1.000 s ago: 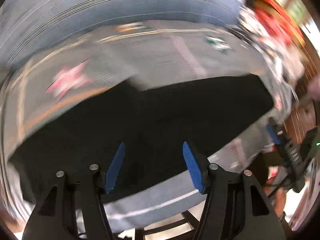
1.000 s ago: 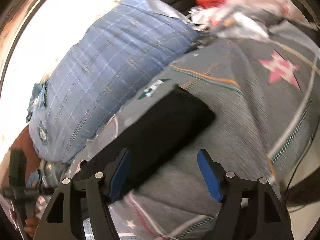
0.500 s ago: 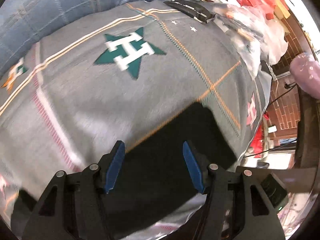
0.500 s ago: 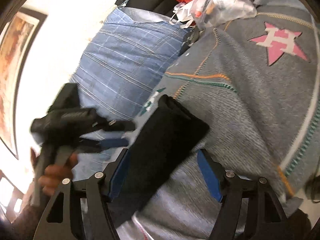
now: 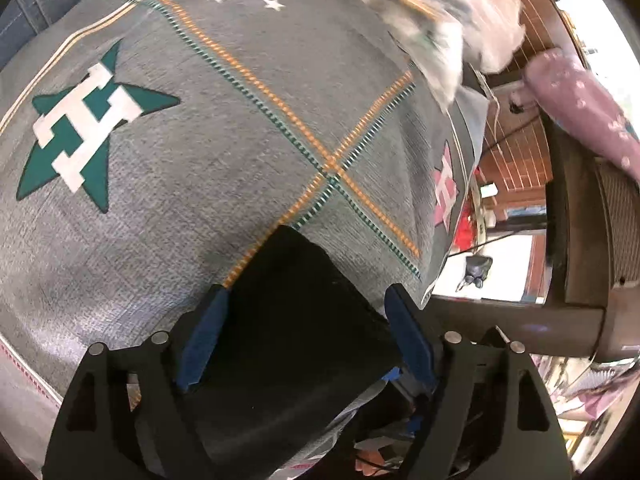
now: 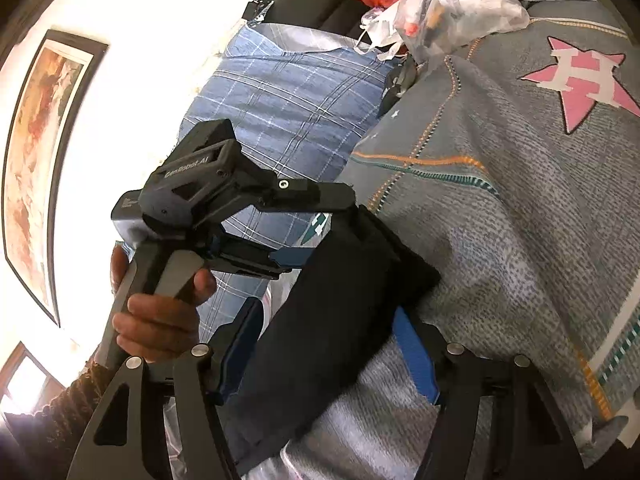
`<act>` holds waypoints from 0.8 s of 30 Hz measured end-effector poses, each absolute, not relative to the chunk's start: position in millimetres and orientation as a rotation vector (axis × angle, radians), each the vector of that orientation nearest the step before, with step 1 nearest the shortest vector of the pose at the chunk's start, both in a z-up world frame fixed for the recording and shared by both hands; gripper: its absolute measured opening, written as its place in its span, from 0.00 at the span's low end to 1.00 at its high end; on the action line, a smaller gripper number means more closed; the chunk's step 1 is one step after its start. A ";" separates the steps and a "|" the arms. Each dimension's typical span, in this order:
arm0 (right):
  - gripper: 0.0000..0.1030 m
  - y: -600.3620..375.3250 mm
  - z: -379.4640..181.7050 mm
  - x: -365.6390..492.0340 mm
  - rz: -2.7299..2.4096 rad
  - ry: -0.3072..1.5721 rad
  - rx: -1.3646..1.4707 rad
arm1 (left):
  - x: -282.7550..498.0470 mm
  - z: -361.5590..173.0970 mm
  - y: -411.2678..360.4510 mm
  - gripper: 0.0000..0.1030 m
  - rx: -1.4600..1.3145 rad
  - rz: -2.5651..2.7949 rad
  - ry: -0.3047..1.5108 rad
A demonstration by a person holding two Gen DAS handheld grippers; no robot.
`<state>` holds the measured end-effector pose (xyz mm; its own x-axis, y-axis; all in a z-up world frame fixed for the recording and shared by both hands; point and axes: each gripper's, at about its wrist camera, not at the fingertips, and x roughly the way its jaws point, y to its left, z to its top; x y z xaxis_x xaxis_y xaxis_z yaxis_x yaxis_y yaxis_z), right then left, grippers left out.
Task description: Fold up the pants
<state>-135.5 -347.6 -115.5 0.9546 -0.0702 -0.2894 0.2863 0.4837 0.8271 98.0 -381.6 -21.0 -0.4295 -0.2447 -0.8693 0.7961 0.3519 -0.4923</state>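
The black pants [image 5: 296, 320] lie folded into a narrow block on the grey star-patterned blanket [image 5: 224, 128]. My left gripper [image 5: 306, 320] is open, its blue fingers standing either side of one end of the block. My right gripper [image 6: 328, 344] is open too, its fingers astride the other end of the pants [image 6: 344, 304]. The left gripper's body [image 6: 208, 188] and the hand holding it show in the right wrist view, at the far end of the block. I cannot tell whether any finger touches the cloth.
A blue plaid pillow [image 6: 288, 96] lies beyond the blanket [image 6: 520, 200]. Plastic bags and red clutter [image 6: 440, 0] pile at the back. The blanket's edge drops off at the right [image 5: 452, 248], with a wooden chair [image 5: 576, 240] and lilac cloth [image 5: 580, 100] beyond. A framed picture [image 6: 40, 152] hangs on the wall.
Both grippers have closed in on the folded pants from opposite ends; the block now sits between the fingers of each. The left gripper has come into the right wrist view.
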 end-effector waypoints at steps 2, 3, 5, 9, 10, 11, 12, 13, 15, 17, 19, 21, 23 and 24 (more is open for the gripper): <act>0.54 -348.6 -115.3 -132.9 -0.212 0.221 1.046 | 96.4 -21.2 -382.2 0.73 0.463 -1.309 1.627; 0.48 -351.1 -117.7 -130.0 -0.199 0.221 1.062 | 96.5 -21.1 -381.3 0.67 0.448 -1.313 1.629; 0.21 -357.3 -124.7 -126.3 -0.191 0.227 1.106 | 98.7 -24.9 -380.3 0.31 0.436 -1.291 1.620; 0.14 -362.0 -123.7 -123.5 -0.187 0.235 1.124 | 109.4 -28.1 -370.7 0.15 0.330 -1.267 1.654; 0.12 -357.2 -115.8 -123.1 -0.190 0.242 1.078 | 112.8 -23.6 -365.5 0.15 0.298 -1.272 1.647; 0.12 -353.1 -108.4 -122.4 -0.189 0.252 1.034 | 113.9 -16.9 -359.7 0.15 0.266 -1.284 1.639; 0.12 -346.2 -95.6 -121.5 -0.196 0.267 0.958 | 114.3 -9.4 -353.6 0.15 0.237 -1.295 1.630; 0.12 -342.2 -87.4 -121.3 -0.194 0.272 0.918 | 114.9 -3.0 -348.6 0.15 0.215 -1.302 1.620; 0.12 -334.8 -72.4 -120.9 -0.180 0.269 0.870 | 117.1 9.2 -337.8 0.15 0.170 -1.320 1.593; 0.12 -322.7 -55.1 -119.2 -0.156 0.270 0.816 | 122.5 21.4 -323.1 0.15 0.124 -1.326 1.574; 0.12 -309.2 -43.0 -115.1 -0.134 0.281 0.762 | 129.6 30.8 -304.4 0.15 0.073 -1.328 1.559; 0.12 -292.9 -32.1 -107.1 -0.105 0.295 0.711 | 140.3 39.2 -276.8 0.15 0.024 -1.316 1.541; 0.12 -274.9 -24.5 -96.2 -0.064 0.317 0.667 | 146.2 40.9 -254.2 0.15 -0.012 -1.298 1.533; 0.12 -263.2 -21.6 -89.3 -0.032 0.333 0.649 | 148.9 40.5 -241.8 0.15 -0.029 -1.285 1.530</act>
